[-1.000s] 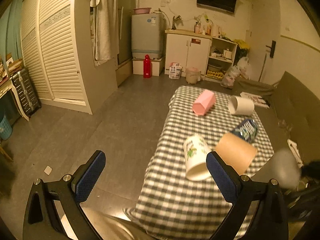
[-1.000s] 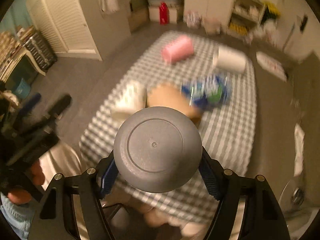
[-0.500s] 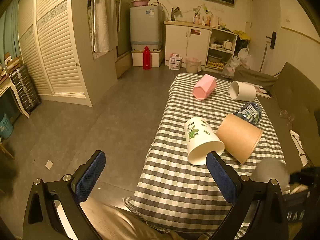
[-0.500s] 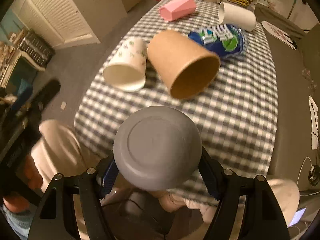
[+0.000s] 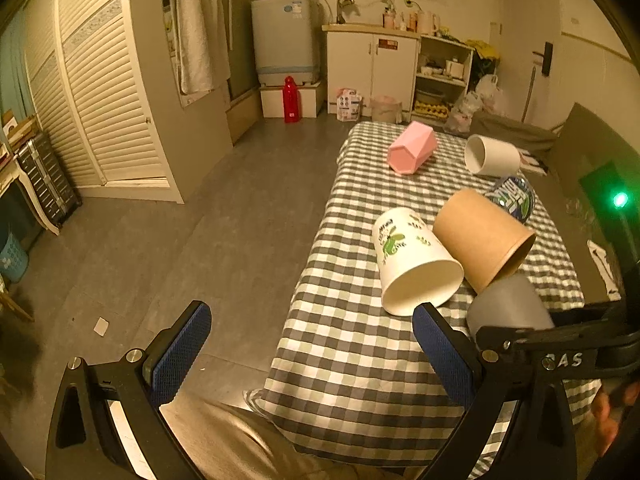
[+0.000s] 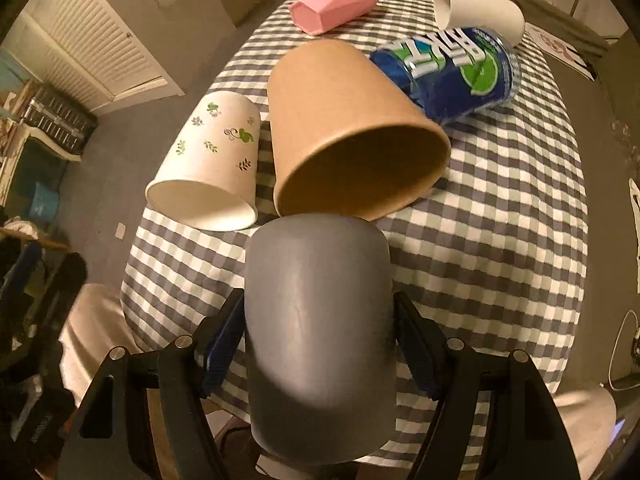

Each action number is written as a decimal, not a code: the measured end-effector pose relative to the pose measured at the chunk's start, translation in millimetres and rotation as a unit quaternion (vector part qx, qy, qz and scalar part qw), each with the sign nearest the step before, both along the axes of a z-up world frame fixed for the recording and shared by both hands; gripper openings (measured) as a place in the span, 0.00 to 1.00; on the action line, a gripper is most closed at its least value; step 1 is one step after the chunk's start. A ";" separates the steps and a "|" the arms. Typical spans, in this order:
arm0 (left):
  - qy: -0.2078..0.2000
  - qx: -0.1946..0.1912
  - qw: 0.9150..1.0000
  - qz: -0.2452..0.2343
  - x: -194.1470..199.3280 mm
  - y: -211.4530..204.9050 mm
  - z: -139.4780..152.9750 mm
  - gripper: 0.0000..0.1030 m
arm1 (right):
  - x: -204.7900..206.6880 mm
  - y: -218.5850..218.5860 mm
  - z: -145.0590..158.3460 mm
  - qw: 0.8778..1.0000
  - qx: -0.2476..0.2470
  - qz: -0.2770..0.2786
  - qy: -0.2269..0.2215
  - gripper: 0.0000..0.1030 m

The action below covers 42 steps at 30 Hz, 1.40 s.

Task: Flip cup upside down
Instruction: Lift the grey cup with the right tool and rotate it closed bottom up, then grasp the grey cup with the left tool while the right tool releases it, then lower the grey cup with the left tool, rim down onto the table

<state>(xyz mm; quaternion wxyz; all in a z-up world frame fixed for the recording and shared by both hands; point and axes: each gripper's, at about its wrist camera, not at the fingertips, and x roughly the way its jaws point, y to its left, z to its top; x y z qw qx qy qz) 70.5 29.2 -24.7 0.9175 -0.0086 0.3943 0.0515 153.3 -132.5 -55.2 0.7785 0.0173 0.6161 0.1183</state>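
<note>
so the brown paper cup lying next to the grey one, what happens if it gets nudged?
The brown paper cup lies on its side, so it would likely roll, curving because it tapers. Empty with thin walls, it is probably light and easily crushed. It touches the blue cup, which may stop it rolling that way.

A grey tiled floor (image 5: 168,240) runs past a louvred wardrobe (image 5: 96,92) to a white cabinet (image 5: 372,68) against the cream back wall (image 5: 512,12), under warm dim light.
</note>
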 end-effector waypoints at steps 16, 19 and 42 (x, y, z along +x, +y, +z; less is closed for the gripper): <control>0.084 -0.064 0.993 -0.061 44.8 -79.8 15.9 1.00 | -17.4 -101.5 58.4 0.993 -0.048 -0.039 -0.105 0.89; 0.129 -0.083 0.985 -0.074 63.1 -102.7 7.6 1.00 | -17.7 -127.8 52.0 0.993 -0.027 -0.055 -0.101 0.89; 0.210 -0.101 0.968 -0.096 73.1 -130.8 -12.5 0.73 | -27.0 -171.3 28.0 0.991 0.012 -0.098 -0.088 0.89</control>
